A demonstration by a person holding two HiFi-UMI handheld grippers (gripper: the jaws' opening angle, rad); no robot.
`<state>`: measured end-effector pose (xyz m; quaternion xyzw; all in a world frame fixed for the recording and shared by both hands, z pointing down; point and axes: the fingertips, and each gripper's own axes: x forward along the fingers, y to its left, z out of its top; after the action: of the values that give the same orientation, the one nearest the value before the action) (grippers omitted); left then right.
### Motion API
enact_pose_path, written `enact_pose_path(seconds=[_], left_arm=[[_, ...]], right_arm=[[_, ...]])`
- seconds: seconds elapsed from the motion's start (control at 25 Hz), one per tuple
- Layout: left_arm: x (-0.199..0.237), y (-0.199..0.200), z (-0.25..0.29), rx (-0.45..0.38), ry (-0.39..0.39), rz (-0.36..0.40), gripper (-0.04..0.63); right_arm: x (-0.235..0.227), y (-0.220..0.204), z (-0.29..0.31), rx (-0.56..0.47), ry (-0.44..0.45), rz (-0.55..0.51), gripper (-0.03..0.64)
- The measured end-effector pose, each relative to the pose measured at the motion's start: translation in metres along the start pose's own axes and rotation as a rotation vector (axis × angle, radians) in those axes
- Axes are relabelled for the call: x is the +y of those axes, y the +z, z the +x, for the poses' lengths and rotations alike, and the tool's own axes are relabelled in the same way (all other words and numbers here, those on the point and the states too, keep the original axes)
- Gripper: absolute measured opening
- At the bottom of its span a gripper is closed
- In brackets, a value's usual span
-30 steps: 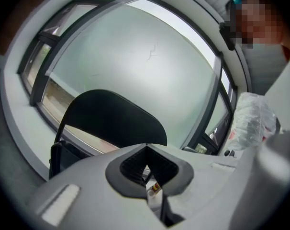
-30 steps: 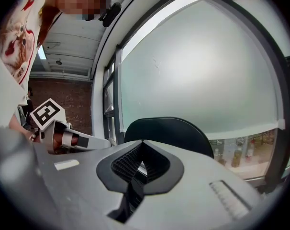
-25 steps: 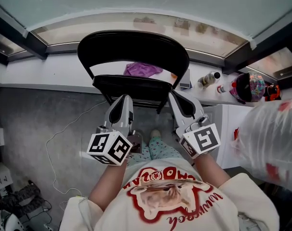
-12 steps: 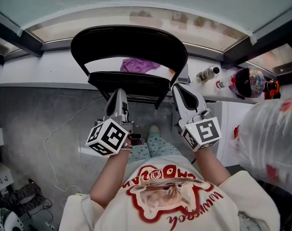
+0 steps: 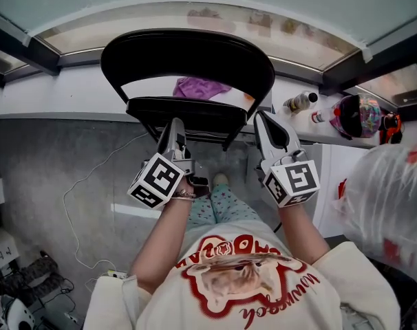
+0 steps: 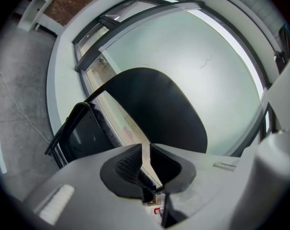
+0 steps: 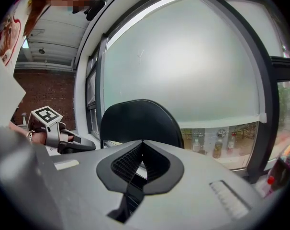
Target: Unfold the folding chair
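Two grippers face the folding chair [image 5: 188, 53] just ahead: right gripper [image 5: 259, 117] closed empty, left gripper [image 5: 175, 124] barely parted, rolled since a second ago.

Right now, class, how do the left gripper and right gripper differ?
On the left gripper the jaws stand a slit apart; on the right gripper they meet at the tips. The left gripper points at the seat's front edge, the right gripper at its right corner. Both are empty, by the black folding chair.

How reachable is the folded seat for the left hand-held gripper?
Likely yes: the left hand-held gripper is right at the near edge of the folded seat, nothing between them; its jaws stand barely apart.
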<state>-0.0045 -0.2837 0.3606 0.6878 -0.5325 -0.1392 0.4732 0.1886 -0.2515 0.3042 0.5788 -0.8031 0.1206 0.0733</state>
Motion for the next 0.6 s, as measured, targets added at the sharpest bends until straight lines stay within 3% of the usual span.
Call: enact_pose_path(seconds=[0.32,0.6], left_arm=[[0.032,-0.009,0.029,-0.052,0.100,-0.196,0.097],[0.055,-0.026,0.051,-0.009,0.168,-0.299,0.161]], right_arm=[[-0.014,-0.018,0.010,0.045,-0.046,-0.024,0.023],[-0.027,-0.033,0.019,0.083,-0.079,-0.008,0.023]])
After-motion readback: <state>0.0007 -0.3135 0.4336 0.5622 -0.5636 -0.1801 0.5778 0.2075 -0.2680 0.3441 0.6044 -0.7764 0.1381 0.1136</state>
